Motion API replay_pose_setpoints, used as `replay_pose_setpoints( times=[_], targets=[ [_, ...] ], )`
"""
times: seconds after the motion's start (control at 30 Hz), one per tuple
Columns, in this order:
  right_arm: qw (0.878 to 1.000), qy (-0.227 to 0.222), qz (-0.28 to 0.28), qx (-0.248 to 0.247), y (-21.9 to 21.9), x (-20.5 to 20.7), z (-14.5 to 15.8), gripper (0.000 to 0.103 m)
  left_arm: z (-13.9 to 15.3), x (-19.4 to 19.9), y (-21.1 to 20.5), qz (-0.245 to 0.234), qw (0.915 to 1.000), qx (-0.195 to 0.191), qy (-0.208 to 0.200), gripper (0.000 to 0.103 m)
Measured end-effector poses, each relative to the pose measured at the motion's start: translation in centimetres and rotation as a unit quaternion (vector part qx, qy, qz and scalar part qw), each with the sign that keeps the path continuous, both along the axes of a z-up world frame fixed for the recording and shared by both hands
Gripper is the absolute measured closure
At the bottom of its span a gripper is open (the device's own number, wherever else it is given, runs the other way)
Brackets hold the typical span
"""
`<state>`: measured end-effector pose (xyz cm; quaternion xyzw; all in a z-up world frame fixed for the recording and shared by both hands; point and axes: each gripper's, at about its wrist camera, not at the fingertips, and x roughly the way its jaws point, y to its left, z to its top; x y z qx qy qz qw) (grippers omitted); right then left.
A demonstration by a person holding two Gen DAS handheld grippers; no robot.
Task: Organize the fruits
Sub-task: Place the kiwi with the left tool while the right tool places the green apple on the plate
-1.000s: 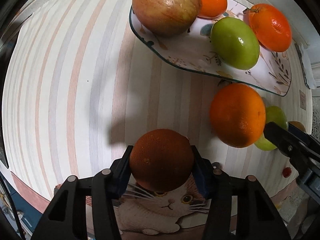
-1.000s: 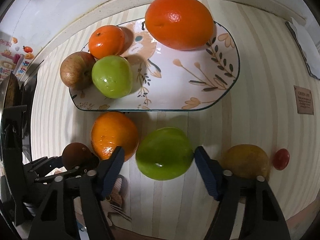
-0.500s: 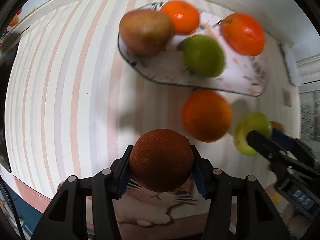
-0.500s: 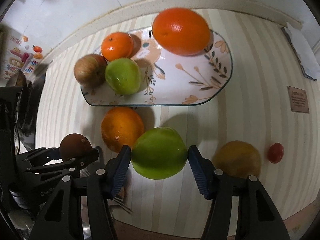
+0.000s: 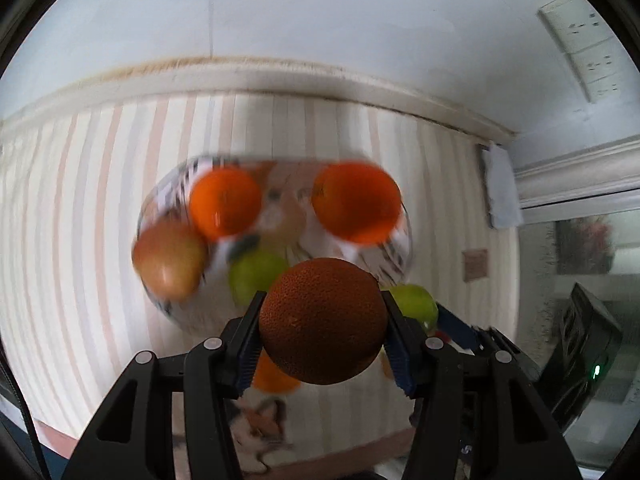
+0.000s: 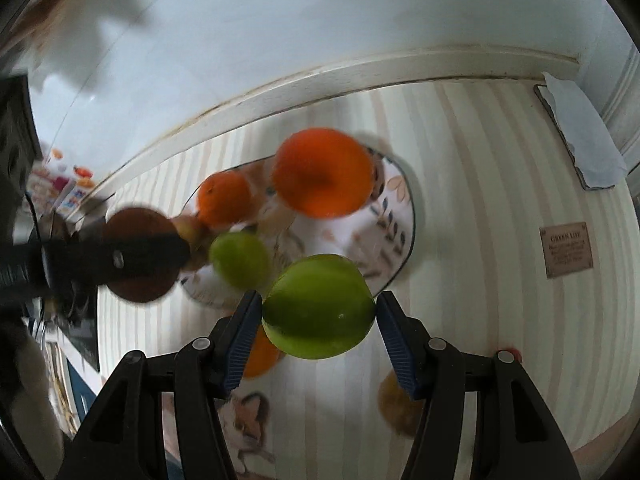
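Both fruits lifted since earlier frame.
Left gripper (image 5: 323, 334) clamps brown orange (image 5: 323, 320); right gripper (image 6: 319, 330) clamps green apple (image 6: 319, 306); plate (image 6: 404, 216) probably next.

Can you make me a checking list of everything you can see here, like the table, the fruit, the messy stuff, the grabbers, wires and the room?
Surface: striped tablecloth with a cat picture at the near edge.
Job's things: plate holding two oranges, a reddish apple and a green apple. An orange and a yellowish fruit lie on the cloth.
Clutter: small red thing, brown label, folded white cloth.
Grippers: left gripper shut on a dark brown fruit; right gripper shut on a big green fruit. Both held up off the table.
Cables: thin dark cable at the left edge.
Surroundings: white wall, wall sockets, black device with green light.
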<state>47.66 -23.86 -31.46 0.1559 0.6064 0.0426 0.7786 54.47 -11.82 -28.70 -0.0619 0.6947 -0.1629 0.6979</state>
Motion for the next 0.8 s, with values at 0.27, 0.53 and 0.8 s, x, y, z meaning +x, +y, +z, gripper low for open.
replay_pose_setpoints(
  times=[0.27, 0.53, 0.8],
  targets=[
    [0.999, 0.036, -0.003, 0.006, -0.3, 2.9, -3.7, 0.041, -4.2, 4.2, -2.3, -0.048, 0.9967, 0.051, 0.042, 0.052],
    [0.999, 0.054, -0.008, 0.001, -0.6, 3.6, -4.9, 0.041, -6.7, 4.5, -2.9, -0.052, 0.9924, 0.093, 0.062, 0.052],
    [0.997, 0.069, -0.016, 0.014, -1.4, 4.4, -5.0, 0.029, -8.2, 4.3, -2.0, -0.020, 0.9924, 0.086, 0.086, 0.039]
  ],
)
